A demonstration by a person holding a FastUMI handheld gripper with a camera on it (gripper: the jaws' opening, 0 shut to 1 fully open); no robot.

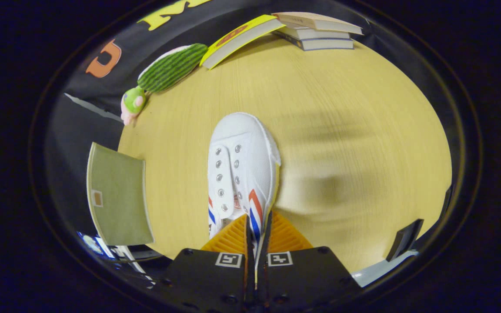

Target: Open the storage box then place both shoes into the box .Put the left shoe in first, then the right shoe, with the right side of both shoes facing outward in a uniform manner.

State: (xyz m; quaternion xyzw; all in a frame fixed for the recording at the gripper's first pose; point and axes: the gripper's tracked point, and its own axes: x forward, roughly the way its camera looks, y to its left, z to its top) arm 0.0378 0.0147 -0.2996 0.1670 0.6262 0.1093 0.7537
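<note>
A white canvas shoe (242, 167) with metal eyelets and red and blue side stripes hangs above the wooden table (363, 130), toe pointing away from me. My gripper (257, 237) is shut on the shoe's side wall near the heel, both fingers pressed against the thin canvas edge. The shoe's shadow lies blurred on the table to the right of it. An olive green box lid (118, 195) stands to the left of the fingers, at the table's edge.
A green striped plush toy (163, 71) lies at the far left of the table. A yellow-covered book (239, 39) leans against a stack of books (318, 32) at the far edge. A dark object (405, 239) sits near the right of my fingers.
</note>
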